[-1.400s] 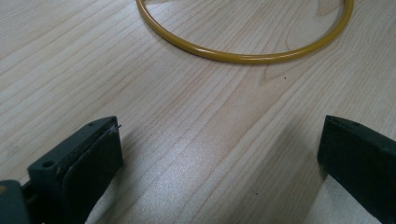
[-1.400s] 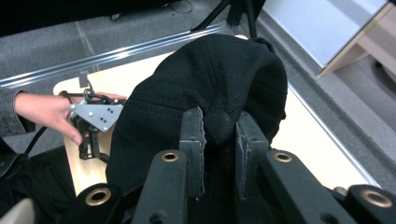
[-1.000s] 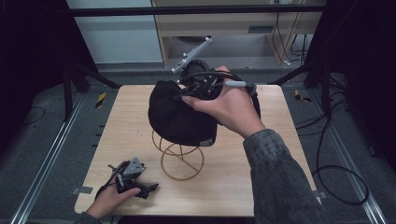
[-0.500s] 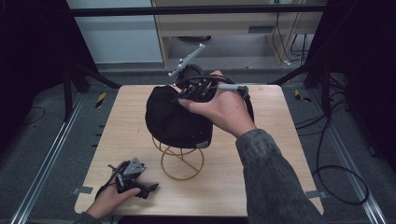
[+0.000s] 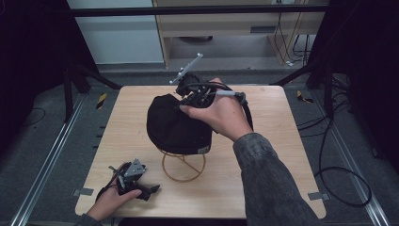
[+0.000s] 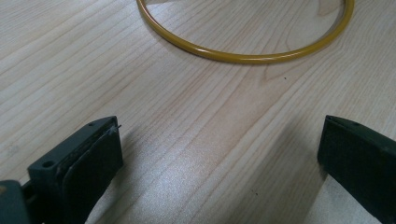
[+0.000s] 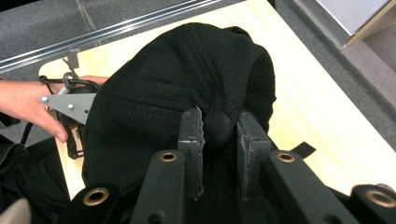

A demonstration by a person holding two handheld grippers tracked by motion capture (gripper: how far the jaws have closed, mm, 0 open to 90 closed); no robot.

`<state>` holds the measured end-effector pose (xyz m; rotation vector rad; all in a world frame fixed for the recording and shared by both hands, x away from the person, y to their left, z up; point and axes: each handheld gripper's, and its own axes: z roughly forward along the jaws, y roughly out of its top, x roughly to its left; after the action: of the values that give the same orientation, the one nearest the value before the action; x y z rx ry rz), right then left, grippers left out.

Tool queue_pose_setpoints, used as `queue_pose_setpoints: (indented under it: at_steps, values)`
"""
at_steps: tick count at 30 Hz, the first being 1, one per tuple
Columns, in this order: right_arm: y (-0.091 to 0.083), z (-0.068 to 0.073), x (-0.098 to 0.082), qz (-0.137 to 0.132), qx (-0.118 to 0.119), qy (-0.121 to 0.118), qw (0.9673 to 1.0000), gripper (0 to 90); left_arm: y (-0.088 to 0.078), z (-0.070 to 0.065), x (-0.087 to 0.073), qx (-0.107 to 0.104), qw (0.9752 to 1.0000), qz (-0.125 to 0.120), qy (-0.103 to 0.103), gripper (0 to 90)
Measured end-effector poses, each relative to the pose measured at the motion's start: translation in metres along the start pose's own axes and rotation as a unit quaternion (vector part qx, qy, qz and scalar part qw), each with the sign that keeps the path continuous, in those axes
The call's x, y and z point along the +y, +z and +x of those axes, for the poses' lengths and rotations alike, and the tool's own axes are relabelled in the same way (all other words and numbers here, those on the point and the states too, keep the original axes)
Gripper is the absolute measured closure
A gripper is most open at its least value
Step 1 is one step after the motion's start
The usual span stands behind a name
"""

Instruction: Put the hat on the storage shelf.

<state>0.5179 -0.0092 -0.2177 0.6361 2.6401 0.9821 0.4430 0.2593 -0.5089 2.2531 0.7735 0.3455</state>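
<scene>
Now right gripper (image 7: 219,135) pinches black cap (image 5: 176,123) by top button; seat cap squarely over yellow wire stand (image 5: 183,167) mid-surface. Left gripper (image 5: 143,190), spread, rests near front-left corner.

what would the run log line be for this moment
right hand-held gripper: shut on black cap | cap: over yellow wire stand | left hand-held gripper: open, low over table
</scene>
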Motion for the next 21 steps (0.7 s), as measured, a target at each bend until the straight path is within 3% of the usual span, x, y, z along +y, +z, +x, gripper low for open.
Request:
queue_pose_setpoints:
  at_steps: [21]
  values:
    - [0.019, 0.004, 0.005, 0.021, -0.002, 0.003, 0.9998, 72.7, 0.0, 0.0, 0.0, 0.0, 1.0, 0.0, 0.0, 0.0]
